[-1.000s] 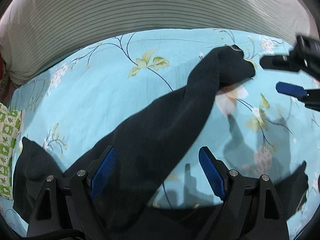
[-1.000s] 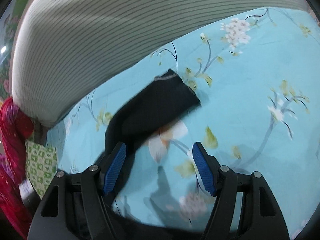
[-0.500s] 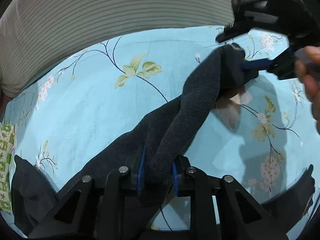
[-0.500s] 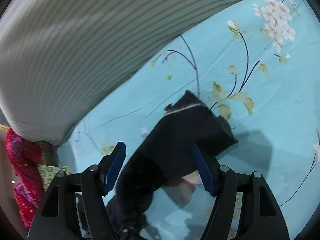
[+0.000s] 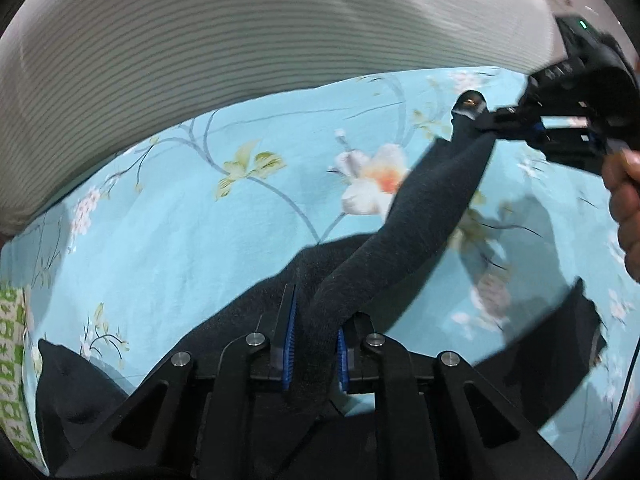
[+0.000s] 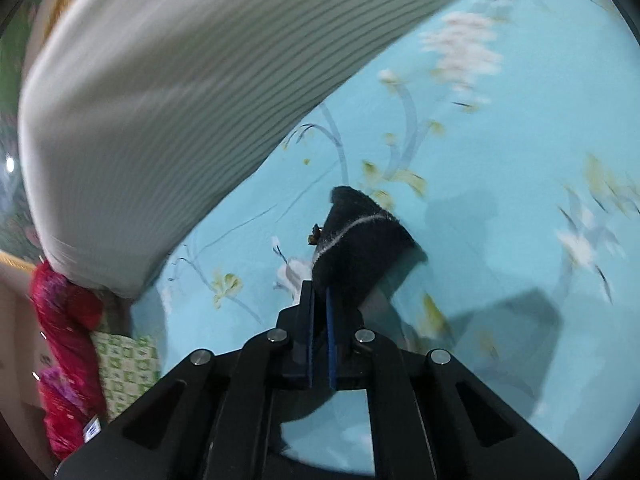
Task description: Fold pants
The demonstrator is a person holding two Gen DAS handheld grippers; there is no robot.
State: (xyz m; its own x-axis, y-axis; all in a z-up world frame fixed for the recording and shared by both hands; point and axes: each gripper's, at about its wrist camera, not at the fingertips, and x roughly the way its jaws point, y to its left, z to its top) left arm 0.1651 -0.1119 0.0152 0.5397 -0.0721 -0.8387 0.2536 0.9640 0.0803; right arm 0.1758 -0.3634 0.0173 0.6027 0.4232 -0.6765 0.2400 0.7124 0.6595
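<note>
Dark pants lie on a light blue flowered bedsheet. One leg is lifted off the sheet and runs taut from bottom centre to upper right in the left wrist view. My left gripper has its jaws closing, blue pads pressing a bunched fold of that leg. My right gripper pinches the leg's hem end at the upper right, a person's hand behind it. In the right wrist view my right gripper is shut on the hem, which has a pale stitched line.
A large striped whitish pillow fills the far side of the bed. A red patterned cloth and a green-and-white patterned cloth lie at the left edge. More dark fabric sits at the lower left and lower right.
Both grippers went from open to shut on the pant leg, left on its middle, right on the hem. The leg has risen off the sheet and pulled straight.
</note>
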